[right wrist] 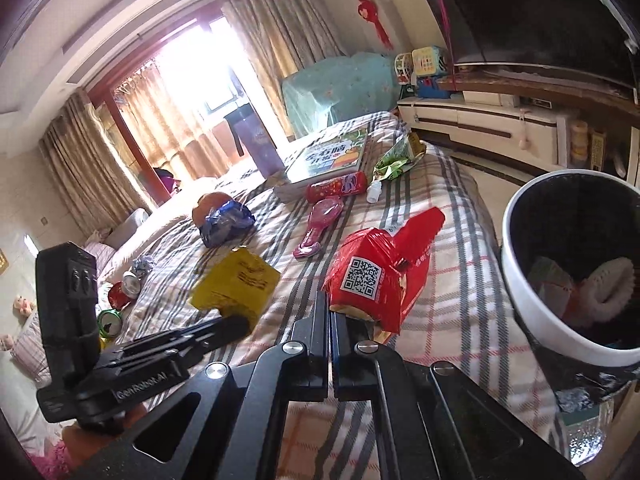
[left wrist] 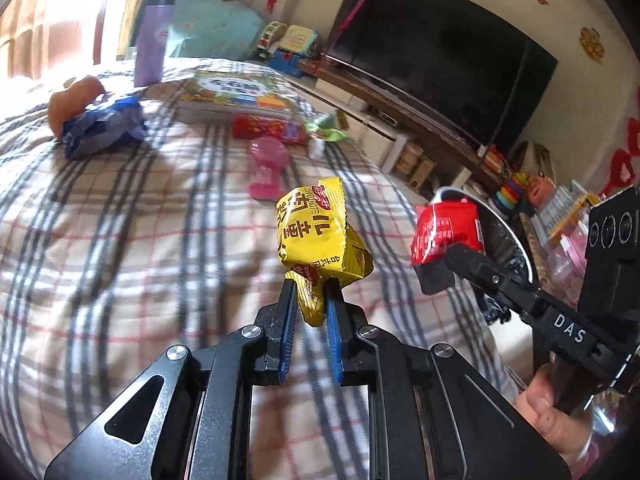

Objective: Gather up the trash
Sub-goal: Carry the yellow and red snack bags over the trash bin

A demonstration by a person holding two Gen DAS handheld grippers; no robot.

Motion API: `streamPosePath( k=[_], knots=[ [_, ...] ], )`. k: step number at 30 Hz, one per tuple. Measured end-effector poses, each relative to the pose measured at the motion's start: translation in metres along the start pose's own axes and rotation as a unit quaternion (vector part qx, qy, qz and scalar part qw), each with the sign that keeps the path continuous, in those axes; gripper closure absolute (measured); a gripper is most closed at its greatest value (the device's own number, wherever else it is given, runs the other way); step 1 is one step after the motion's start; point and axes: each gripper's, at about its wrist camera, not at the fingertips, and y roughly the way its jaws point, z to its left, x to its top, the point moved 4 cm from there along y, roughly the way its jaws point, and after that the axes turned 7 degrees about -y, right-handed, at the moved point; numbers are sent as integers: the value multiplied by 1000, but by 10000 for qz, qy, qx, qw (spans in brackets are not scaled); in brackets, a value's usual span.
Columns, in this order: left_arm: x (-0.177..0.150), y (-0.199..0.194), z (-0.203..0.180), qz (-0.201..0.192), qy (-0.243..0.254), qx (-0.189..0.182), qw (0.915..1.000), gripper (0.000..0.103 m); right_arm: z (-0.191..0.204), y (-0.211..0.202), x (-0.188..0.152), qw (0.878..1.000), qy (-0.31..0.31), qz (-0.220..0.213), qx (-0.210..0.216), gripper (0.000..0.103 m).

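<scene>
L gripper [left wrist: 311, 300] clamped on yellow snack wrapper [left wrist: 316, 236], R gripper [right wrist: 331, 312] pinched shut on red wrapper [right wrist: 376, 276], both lifted off plaid bed [left wrist: 120, 220] w/ white trash bin [right wrist: 532, 316] just beside, prob for dropping in.

The yellow wrapper [left wrist: 316, 236] is glossy, crinkled foil-like plastic; the red wrapper [right wrist: 376, 272] is shiny, creased plastic with a matt paper-like QR label. Both grippers, left [left wrist: 311, 300] and right [right wrist: 330, 312], are matt black metal with bright metal screws. The blanket [left wrist: 140, 240] is soft woven plaid cloth. The bin [right wrist: 532, 288] has a smooth white plastic wall and a glossy black liner
</scene>
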Motion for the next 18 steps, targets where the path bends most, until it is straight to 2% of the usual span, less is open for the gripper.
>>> streamPosePath(
  k=[8,18],
  knots=[
    [-9,9,-36,172,299,-243,9991,90,-22,-23,-7,9997,161,-34,-202,103],
    [-12,25,-70,359,574,-370,9970,90,-64,-53,-12,9971,553,-162,-502,103]
  ],
)
